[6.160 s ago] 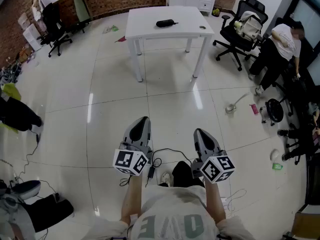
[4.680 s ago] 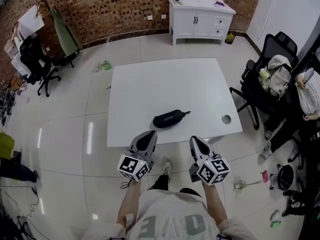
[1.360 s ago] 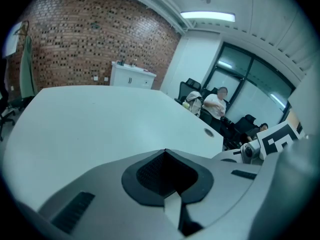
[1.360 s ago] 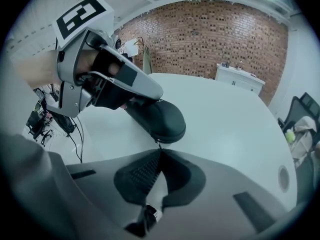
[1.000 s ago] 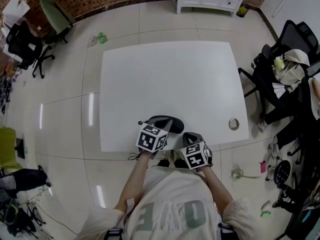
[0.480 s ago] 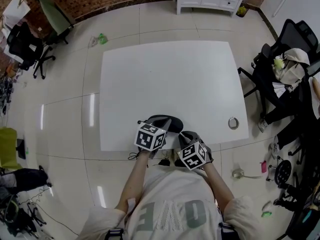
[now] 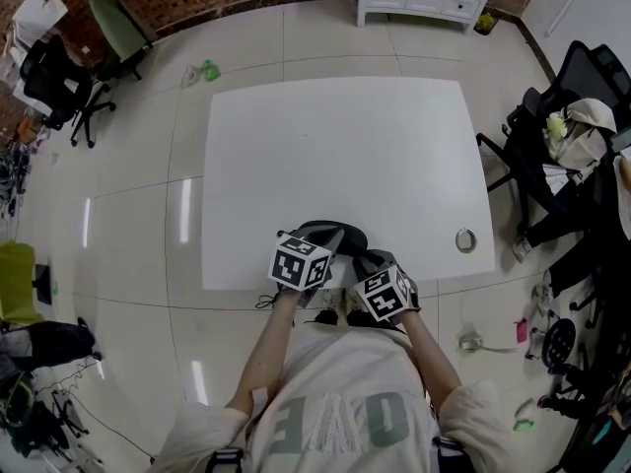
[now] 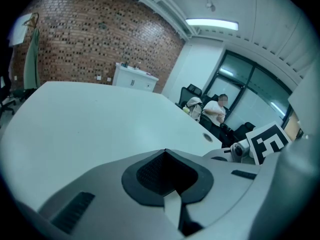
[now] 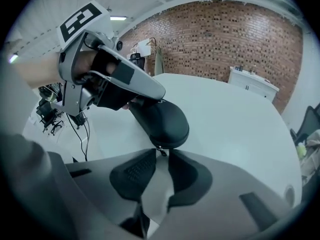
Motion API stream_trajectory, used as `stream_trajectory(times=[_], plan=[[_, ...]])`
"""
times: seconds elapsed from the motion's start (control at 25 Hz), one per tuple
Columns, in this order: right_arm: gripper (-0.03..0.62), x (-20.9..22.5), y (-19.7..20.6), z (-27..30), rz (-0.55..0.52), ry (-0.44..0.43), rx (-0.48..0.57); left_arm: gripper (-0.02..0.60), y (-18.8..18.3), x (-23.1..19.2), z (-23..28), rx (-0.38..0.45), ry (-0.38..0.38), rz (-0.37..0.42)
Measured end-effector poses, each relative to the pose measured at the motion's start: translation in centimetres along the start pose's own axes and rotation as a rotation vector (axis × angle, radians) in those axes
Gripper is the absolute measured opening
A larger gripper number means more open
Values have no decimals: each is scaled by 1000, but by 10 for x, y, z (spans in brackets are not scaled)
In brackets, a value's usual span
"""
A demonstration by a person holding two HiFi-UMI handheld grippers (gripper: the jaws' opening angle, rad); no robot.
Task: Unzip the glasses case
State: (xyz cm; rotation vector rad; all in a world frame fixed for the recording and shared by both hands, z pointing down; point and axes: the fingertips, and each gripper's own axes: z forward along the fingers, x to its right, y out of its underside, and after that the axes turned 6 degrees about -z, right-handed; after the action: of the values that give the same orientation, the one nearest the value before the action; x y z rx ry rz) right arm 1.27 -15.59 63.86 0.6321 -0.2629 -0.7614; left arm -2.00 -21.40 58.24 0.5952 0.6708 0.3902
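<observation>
My left gripper (image 8: 164, 153) has its jaws brought together, the dark pads meeting at the tips with nothing between them. The right gripper view shows it in the upper left of the frame, its grey nose lying on top of the far end of the black glasses case (image 9: 160, 121). The case lies on the white tabletop (image 7: 335, 136) near the lower edge, at the bottom centre of the head view, partly covered by the marker cubes of both grippers. My right gripper (image 9: 161, 156) sits just below the rounded near end of the case. Its jaws are a narrow gap apart, and the small zipper pull (image 9: 160, 152) hangs from the case right at the mouth of that gap. I cannot tell whether the pads touch it. The zip seam looks closed along the edge I can see. A small metal ring (image 7: 465, 239) lies on the tabletop toward the lower right, well apart from the case.
</observation>
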Motion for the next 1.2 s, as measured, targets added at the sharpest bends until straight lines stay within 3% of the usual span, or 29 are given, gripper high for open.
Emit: stream_trajectory(times=[0.04, 0.08, 0.52, 0.72, 1.0, 1.08, 1.2], plan=[[28, -1, -1, -1, -8, -6, 2, 3, 0, 0, -1, 0, -3, 1], [21, -1, -1, -2, -21, -7, 8, 3, 0, 0, -1, -1, -4, 2], [0, -2, 1, -6, -87, 40, -5, 3, 0, 1, 0, 4, -5, 8], [0, 21, 6, -8, -110, 131, -50, 3, 0, 1, 0, 7, -7, 3], [0, 50, -6, 4, -162, 132, -67, 3, -3, 0, 2, 12, -11, -9], [0, 50, -7, 2, -200, 131, -69, 3, -5, -3, -1, 21, -35, -9], [0, 46, -1, -1, -234, 136, -67, 3, -2, -15, -26, 100, -139, -47]])
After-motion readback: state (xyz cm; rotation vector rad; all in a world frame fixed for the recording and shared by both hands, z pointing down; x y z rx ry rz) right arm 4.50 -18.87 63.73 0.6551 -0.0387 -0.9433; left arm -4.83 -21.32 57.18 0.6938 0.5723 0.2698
